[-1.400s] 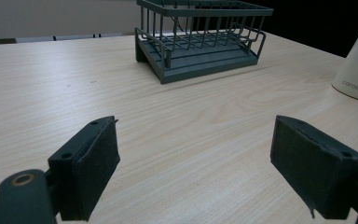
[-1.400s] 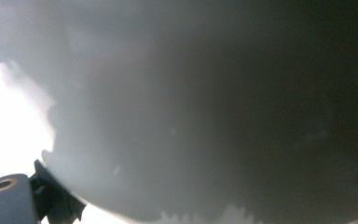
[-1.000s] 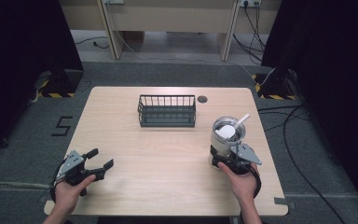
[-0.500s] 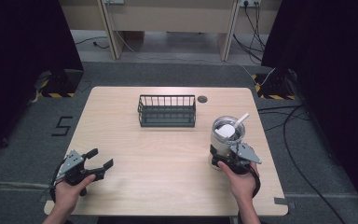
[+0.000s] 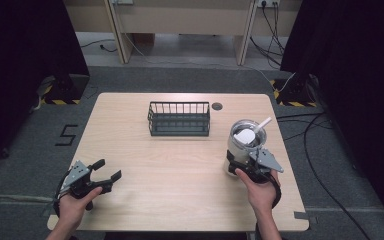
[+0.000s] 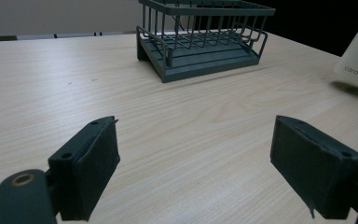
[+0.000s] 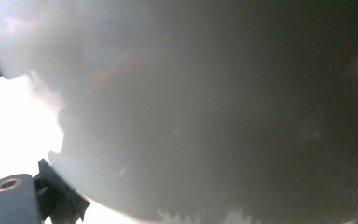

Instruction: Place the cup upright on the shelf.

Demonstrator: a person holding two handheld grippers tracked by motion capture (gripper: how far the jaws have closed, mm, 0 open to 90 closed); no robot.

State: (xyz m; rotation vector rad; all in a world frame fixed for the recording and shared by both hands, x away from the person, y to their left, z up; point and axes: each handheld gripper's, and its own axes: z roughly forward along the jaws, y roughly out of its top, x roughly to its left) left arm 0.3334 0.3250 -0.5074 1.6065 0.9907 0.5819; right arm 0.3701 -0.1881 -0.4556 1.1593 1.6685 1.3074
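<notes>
I'm looking down on a pale wood-grain table (image 5: 180, 165) standing on grey carpet, with dark curtains at both sides, cables (image 5: 325, 165) trailing over the floor at the right and yellow-black hazard strips (image 5: 60, 100) near the far corners. A dark wire rack (image 5: 179, 119) sits at the table's far middle, its long axis running left to right, and a small round grommet (image 5: 217, 106) lies just beside its far right end.

My left gripper (image 5: 102, 172) rests near the front left corner, jaws spread wide over bare wood. Its own view adds what the high view cannot: the word "carote" printed on the cream tumbler's wall.

The tumbler (image 5: 245, 142) stands upright at the right side, its white straw (image 5: 261, 125) tilting up toward the far right. My right gripper (image 5: 242, 165) sits against the tumbler's near side (its camera gives me little but blurred pale wall), so I cannot tell how those jaws stand.
</notes>
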